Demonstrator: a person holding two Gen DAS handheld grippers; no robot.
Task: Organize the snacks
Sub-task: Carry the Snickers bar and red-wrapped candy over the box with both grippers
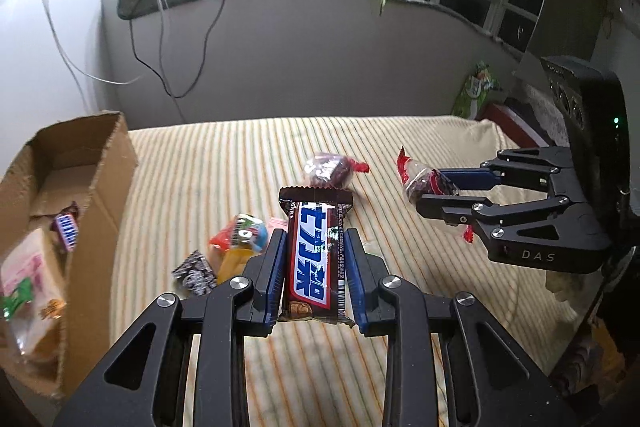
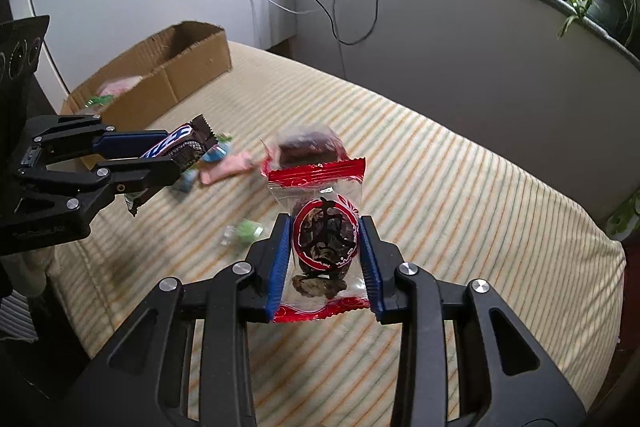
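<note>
My left gripper (image 1: 316, 235) is shut on a brown chocolate bar (image 1: 314, 267) with blue lettering, held lengthwise above the striped cloth. From the right wrist view the same bar (image 2: 188, 143) sticks out of the left gripper (image 2: 174, 151). My right gripper (image 2: 325, 223) is shut on a clear packet with red ends (image 2: 324, 239) that holds a dark snack. In the left wrist view that packet (image 1: 416, 175) sits in the right gripper (image 1: 430, 189). A cardboard box (image 1: 92, 195) (image 2: 188, 67) at the left holds several snacks.
On the striped cloth (image 1: 400, 307) lie another dark packet (image 1: 330, 169), colourful candies (image 1: 240, 235), a black-and-white packet (image 1: 194, 273), a pink packet (image 2: 226, 167) and a green candy (image 2: 246, 231). A green bag (image 1: 476, 91) leans at the far right. Cables hang down the back wall.
</note>
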